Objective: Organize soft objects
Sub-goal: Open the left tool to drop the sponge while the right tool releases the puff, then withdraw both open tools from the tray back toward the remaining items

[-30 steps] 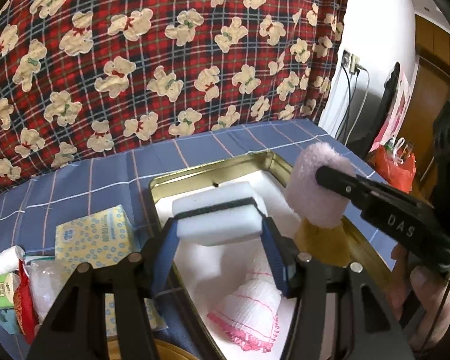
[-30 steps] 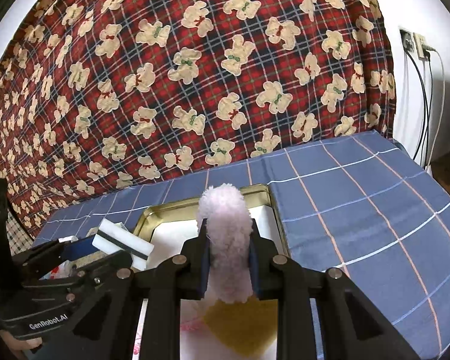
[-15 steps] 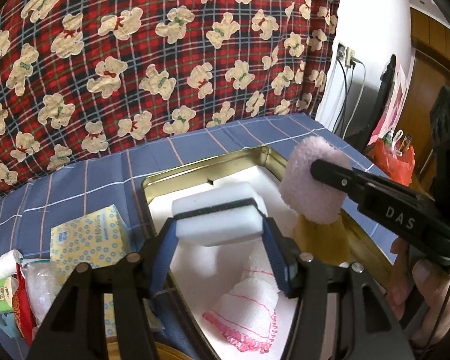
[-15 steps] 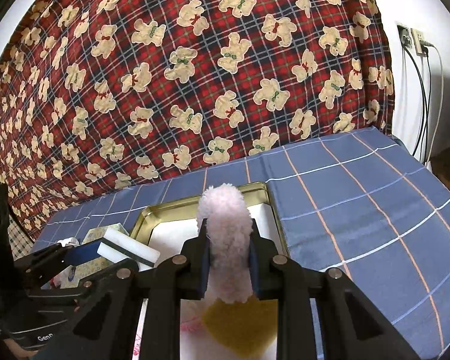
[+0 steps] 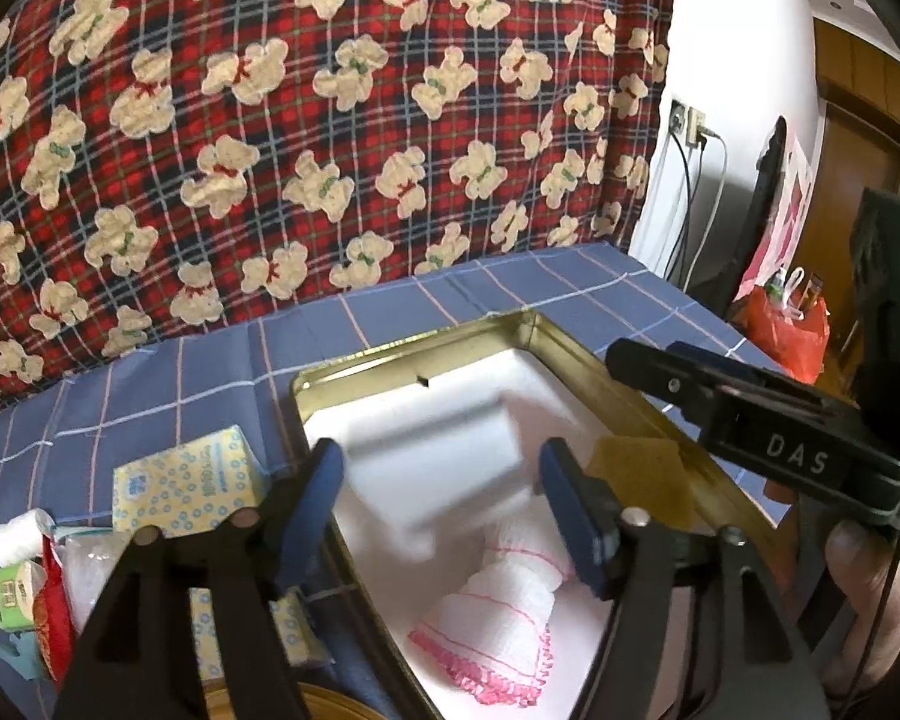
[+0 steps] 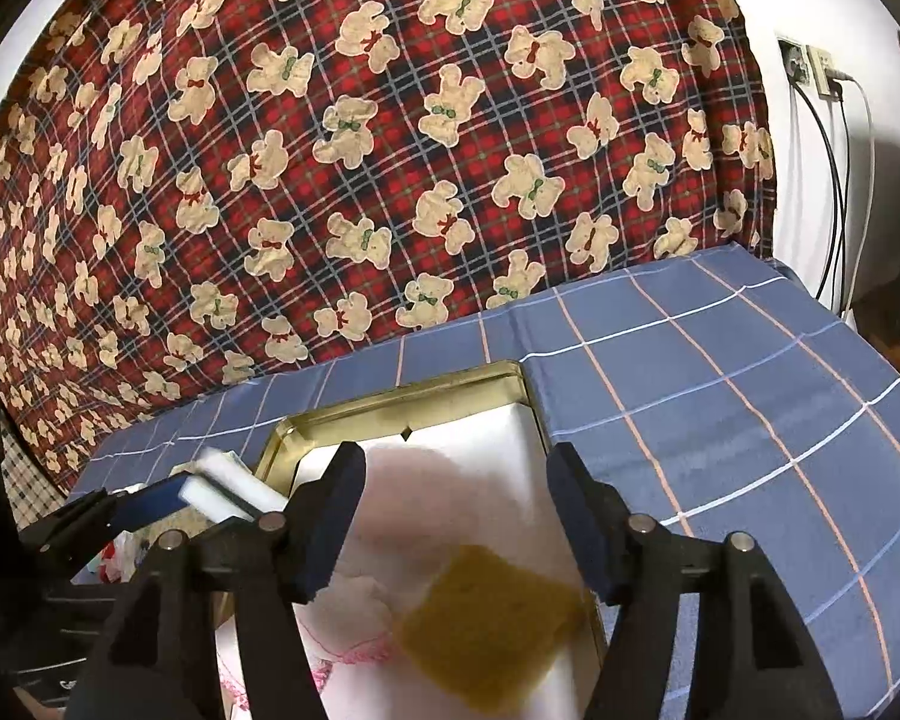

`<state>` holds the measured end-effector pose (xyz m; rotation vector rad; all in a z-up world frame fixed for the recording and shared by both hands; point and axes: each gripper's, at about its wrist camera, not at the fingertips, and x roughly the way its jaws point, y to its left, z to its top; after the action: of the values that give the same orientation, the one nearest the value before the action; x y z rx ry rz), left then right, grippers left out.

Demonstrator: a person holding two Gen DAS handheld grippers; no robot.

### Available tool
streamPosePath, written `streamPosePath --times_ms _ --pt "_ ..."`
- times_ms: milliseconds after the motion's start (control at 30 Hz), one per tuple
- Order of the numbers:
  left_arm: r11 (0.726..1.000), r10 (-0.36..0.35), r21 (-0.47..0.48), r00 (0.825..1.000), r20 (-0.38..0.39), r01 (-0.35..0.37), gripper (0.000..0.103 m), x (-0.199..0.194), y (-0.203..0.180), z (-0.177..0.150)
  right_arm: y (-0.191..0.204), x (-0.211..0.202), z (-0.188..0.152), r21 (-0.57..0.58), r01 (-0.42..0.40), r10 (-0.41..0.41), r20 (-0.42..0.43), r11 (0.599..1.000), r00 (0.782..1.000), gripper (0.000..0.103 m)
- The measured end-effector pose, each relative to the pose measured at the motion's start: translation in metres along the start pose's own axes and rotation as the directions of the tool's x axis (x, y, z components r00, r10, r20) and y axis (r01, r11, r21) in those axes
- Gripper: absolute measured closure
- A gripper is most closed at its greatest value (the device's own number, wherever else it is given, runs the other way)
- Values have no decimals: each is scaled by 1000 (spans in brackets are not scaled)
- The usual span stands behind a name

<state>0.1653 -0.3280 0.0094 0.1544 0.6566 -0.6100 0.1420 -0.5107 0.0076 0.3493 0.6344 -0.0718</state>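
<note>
Hovering over the tin [image 5: 576, 354], left gripper [image 5: 441, 501] has just spread, white sponge [image 5: 444, 468] blurred, loose between its pads.

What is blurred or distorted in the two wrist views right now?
Left wrist view: the white sponge over the tin is motion-smeared, the pink-trimmed cloth and yellow pad sharp. Right wrist view: a pinkish smear, too blurred to identify, over the tin's white liner; the white sponge at left also smeared. Both: fisheye bends the edges, corners dark.
</note>
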Motion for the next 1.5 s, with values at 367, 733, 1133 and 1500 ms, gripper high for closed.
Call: streamPosePath --times_ms 367,733,1133,1500 --pt "998 -13 -56 998 69 17 29 -18 15 7 1 -2 -1 -14 9 -9 6 1000 1000 38" --pt "995 16 -98 995 102 -6 25 -48 37 5 1 -5 -2 -12 9 -9 23 1000 1000 38" --pt "979 168 -133 980 108 -153 19 -90 100 -35 16 -25 -9 -98 23 -9 144 995 990 30" --pt "847 470 -301 882 40 -438 16 -120 215 -85 100 -54 -14 -251 -93 143 190 964 971 29"
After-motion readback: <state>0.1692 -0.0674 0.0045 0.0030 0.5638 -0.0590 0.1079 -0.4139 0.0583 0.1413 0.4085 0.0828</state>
